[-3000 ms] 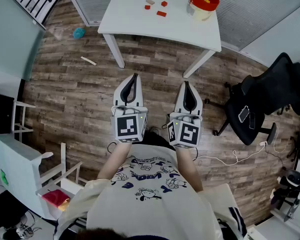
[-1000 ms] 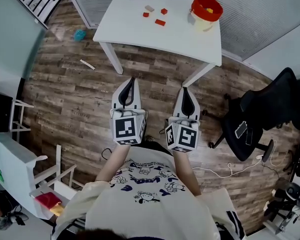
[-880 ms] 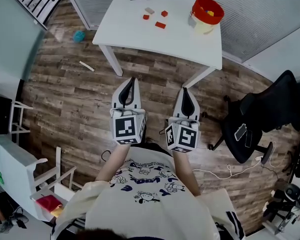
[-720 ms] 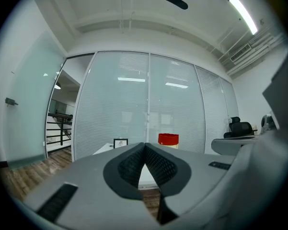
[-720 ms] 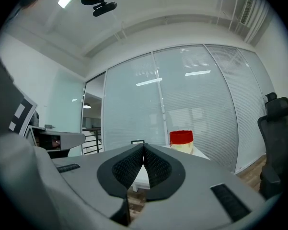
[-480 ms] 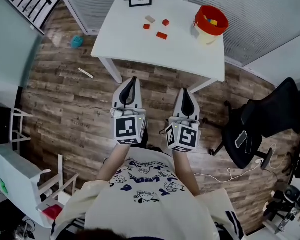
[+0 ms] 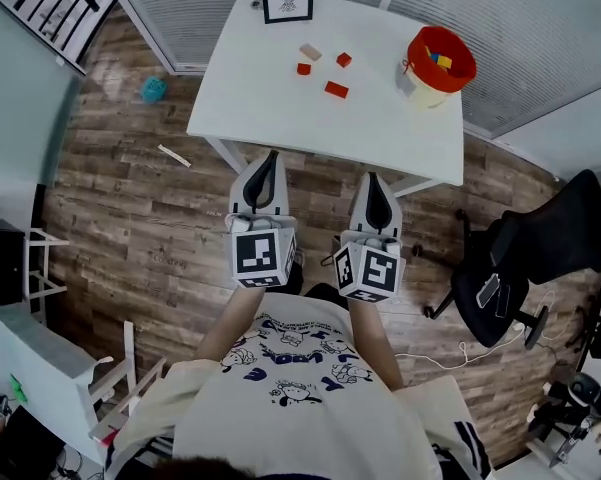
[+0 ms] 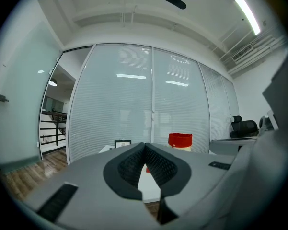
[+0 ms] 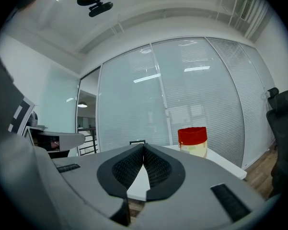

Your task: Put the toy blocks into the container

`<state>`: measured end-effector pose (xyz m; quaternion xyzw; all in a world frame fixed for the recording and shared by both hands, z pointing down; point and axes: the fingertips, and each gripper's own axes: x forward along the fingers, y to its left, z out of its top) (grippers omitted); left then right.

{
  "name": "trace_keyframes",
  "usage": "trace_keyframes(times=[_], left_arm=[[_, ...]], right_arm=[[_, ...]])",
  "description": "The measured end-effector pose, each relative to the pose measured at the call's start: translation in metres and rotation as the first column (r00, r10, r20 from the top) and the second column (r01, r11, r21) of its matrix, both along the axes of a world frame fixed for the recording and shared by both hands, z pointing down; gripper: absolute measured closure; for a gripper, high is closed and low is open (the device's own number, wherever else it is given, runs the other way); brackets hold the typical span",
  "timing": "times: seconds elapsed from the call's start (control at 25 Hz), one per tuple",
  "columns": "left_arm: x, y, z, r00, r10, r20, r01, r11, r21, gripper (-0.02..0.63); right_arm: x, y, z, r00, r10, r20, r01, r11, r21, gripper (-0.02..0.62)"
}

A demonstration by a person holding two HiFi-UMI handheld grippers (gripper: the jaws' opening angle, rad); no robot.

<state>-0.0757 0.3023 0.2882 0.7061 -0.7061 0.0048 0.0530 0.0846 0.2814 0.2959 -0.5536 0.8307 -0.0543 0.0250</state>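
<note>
Several toy blocks lie on the white table [image 7: 250,98]: a tan block [image 7: 310,52], two small red blocks [image 7: 303,69] [image 7: 344,59] and a longer red block [image 7: 336,90]. The red-rimmed container [image 7: 440,63] stands at the table's right end with yellow and blue blocks inside; it also shows as the red container [image 8: 180,140] and the container [image 9: 192,140]. My left gripper [image 7: 270,156] and right gripper [image 7: 372,178] are held side by side, level, just short of the table's near edge. Both are shut and empty, left gripper [image 8: 144,145] and right gripper [image 9: 144,146].
A small picture frame [image 7: 287,6] stands at the table's far edge against a glass wall with blinds. A black office chair [image 7: 540,248] stands to the right. On the wooden floor to the left lie a teal object [image 7: 153,89] and a pale stick [image 7: 175,155].
The person has walked toward the table. It now sits lower and closer in the head view, its edge near both grippers' tips. Both grippers stayed shut and side by side.
</note>
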Motion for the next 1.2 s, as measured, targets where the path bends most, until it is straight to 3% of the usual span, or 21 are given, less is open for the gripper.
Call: trace_keyframes(times=[0.32,1.2], left_arm=[[-0.019,-0.022,0.006,1.0,0.004,-0.015,-0.004,1.0,-0.015,0.575],[-0.006,-0.083,0.021,0.999,-0.019,-0.049,0.016,0.998,-0.055,0.575]], right_arm=[[-0.03,-0.017,0.002,0.999,-0.036,-0.021,0.036,0.999,-0.004,0.598],[-0.024,-0.08,0.017,0.997,-0.073,-0.025,0.072,0.996,-0.055,0.598]])
